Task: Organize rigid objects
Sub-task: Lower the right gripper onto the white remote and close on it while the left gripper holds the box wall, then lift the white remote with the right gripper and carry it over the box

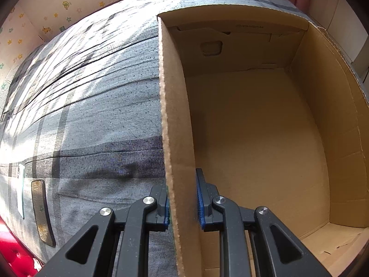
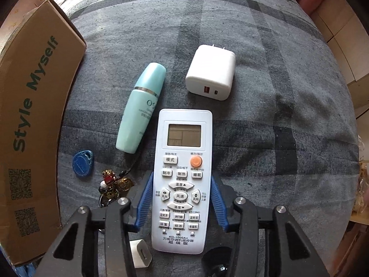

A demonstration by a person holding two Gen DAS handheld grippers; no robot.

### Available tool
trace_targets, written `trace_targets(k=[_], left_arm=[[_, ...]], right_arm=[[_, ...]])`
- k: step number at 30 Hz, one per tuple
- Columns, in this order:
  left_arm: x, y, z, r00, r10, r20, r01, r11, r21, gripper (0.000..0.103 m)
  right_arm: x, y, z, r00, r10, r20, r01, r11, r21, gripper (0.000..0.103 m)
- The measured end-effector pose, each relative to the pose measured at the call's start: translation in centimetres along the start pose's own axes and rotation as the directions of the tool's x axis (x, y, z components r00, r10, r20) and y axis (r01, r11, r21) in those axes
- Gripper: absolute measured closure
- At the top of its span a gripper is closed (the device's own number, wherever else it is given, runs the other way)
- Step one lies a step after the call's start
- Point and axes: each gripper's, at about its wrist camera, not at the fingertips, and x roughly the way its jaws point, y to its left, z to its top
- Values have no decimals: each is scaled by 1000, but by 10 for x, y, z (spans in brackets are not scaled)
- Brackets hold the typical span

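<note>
Pick-up step: right gripper (image 2: 182,198) straddling remote (image 2: 182,177) flat on bedspread (image 2: 276,92), pads seemingly not yet pressing; left gripper (image 1: 183,204) clamped on cardboard box (image 1: 175,138) wall; next likely squeeze, lift, carry to box.

A bed (image 2: 276,92) covered with grey checked cloth is seen. On it are laid a cardboard box (image 2: 34,115), a remote control (image 2: 182,152), a white charger (image 2: 211,71), a pale green bottle (image 2: 140,106), a blue key tag (image 2: 83,162) and a trinket keychain (image 2: 113,184).

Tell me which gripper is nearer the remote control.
Right. The right gripper straddles the remote control, fingers at its sides. The left gripper is clamped on the cardboard box wall.
</note>
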Motion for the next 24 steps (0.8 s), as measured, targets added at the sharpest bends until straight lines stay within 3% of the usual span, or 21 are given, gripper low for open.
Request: trace_targets(k=[10, 24], left_arm=[[-1, 1, -2, 1000, -2, 4, 2, 1000, -6, 83], [-1, 0, -2, 1000, 0, 3, 0, 1000, -12, 83]], right_arm=[[-14, 4, -2, 1000, 20, -1, -20, 999, 46, 53], [-83, 14, -8, 998, 15, 57, -17, 999, 34, 54]])
